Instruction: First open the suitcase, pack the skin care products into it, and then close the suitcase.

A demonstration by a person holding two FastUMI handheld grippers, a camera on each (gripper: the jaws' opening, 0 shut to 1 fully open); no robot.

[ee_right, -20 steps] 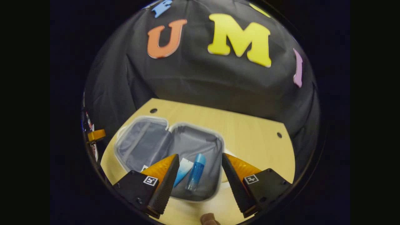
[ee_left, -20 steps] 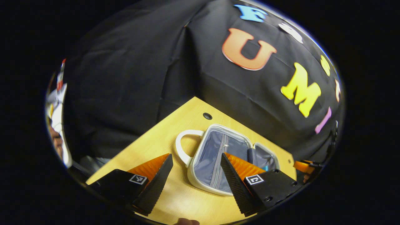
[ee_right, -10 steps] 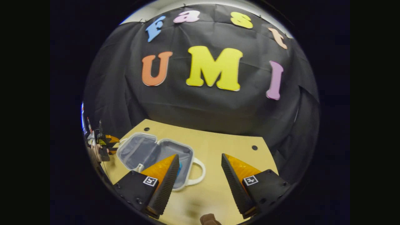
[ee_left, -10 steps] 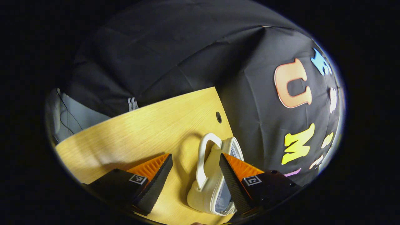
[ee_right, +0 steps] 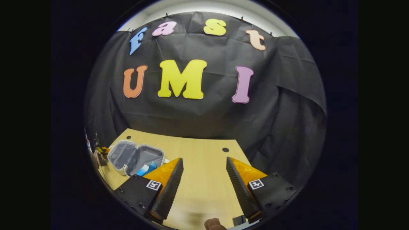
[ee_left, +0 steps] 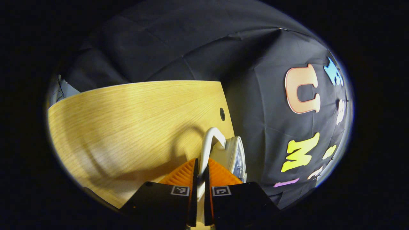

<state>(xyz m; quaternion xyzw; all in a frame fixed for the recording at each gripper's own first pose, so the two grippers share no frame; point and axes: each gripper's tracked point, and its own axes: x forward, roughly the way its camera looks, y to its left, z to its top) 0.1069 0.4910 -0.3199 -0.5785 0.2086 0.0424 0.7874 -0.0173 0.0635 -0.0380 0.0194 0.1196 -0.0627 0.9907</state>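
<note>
In the left gripper view the white suitcase point(ee_left: 237, 155) is seen edge-on at the table's far edge. My left gripper point(ee_left: 200, 168) is shut on its white handle point(ee_left: 208, 142), which runs up between the two fingers. In the right gripper view the suitcase point(ee_right: 123, 154) lies open at the far left, its grey lining showing. Two blue skin care tubes point(ee_right: 148, 167) rest in its nearer half. My right gripper point(ee_right: 204, 159) hangs open over bare table to the right of the suitcase, holding nothing.
The wooden table point(ee_left: 127, 121) ends at the black cloth wall and has a round cable hole point(ee_left: 222, 114) near the suitcase. A second hole point(ee_right: 225, 149) lies ahead of the right gripper. A fingertip point(ee_right: 213, 224) shows at the bottom edge.
My left gripper closed on the suitcase handle after standing open beside it. The right gripper drew back and to the right, away from the open suitcase, staying open.
</note>
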